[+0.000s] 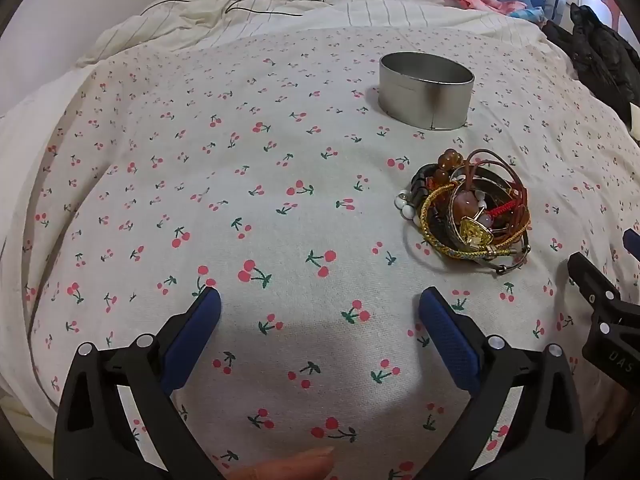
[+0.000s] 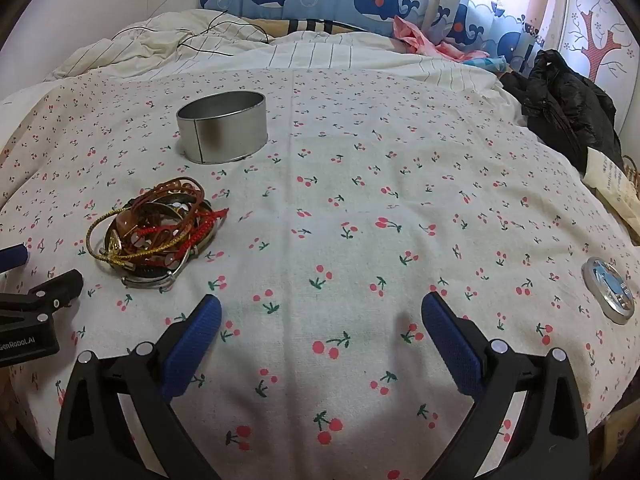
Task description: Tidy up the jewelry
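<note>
With both the left hand-held gripper (image 1: 320, 308) and right hand-held gripper (image 2: 320, 316) spread wide and empty, the tangled jewelry pile (image 1: 466, 216) at two o'clock, just short of the tin (image 1: 426, 94), may snag and lift as one clump.

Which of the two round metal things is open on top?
The tin behind the jewelry pile: open, upright, hollow. The lid, far right, lies flat.

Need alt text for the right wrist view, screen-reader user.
A tangled pile of bracelets lies on a cherry-print bedsheet, just in front of an open oval metal tin. The right gripper hovers open and empty in the foreground; a round tin lid lies at far right.
</note>
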Motion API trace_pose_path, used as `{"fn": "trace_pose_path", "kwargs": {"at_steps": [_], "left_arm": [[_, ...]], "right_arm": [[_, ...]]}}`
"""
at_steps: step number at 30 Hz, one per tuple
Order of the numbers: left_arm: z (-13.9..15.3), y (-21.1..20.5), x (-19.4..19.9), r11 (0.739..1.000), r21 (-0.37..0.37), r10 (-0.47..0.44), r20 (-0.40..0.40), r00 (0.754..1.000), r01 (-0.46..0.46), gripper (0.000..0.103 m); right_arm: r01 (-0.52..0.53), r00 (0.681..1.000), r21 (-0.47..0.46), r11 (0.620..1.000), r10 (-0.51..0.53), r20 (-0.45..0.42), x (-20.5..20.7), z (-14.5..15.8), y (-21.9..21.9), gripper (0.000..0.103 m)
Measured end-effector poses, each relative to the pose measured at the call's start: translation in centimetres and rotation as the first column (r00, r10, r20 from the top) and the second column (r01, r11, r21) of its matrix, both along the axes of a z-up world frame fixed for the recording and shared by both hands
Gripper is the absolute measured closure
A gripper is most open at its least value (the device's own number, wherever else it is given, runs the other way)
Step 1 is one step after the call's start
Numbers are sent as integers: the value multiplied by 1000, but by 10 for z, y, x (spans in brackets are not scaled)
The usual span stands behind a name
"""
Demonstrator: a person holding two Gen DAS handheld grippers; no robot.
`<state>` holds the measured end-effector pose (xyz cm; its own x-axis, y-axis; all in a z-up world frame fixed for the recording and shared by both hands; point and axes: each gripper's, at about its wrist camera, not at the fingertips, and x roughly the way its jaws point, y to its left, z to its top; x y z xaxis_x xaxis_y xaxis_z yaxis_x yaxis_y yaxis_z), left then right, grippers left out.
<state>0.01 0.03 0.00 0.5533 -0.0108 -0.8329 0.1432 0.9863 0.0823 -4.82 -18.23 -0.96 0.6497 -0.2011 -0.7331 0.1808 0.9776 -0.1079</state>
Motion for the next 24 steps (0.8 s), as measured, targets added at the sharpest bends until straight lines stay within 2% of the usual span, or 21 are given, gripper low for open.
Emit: {"fn": "trace_pose_path", "kwargs": {"at_steps": [18, 24], "left_arm": [[0, 0, 0, 1000, 0, 0, -1, 1000, 0, 7], [-11, 4, 2, 1000, -19, 11, -27, 1000, -12, 7]], "right_arm": [[1, 1000, -1, 1000, -1, -1, 0, -1, 0, 7], [0, 1000, -2, 1000, 0, -1, 0, -1, 0, 7]]}}
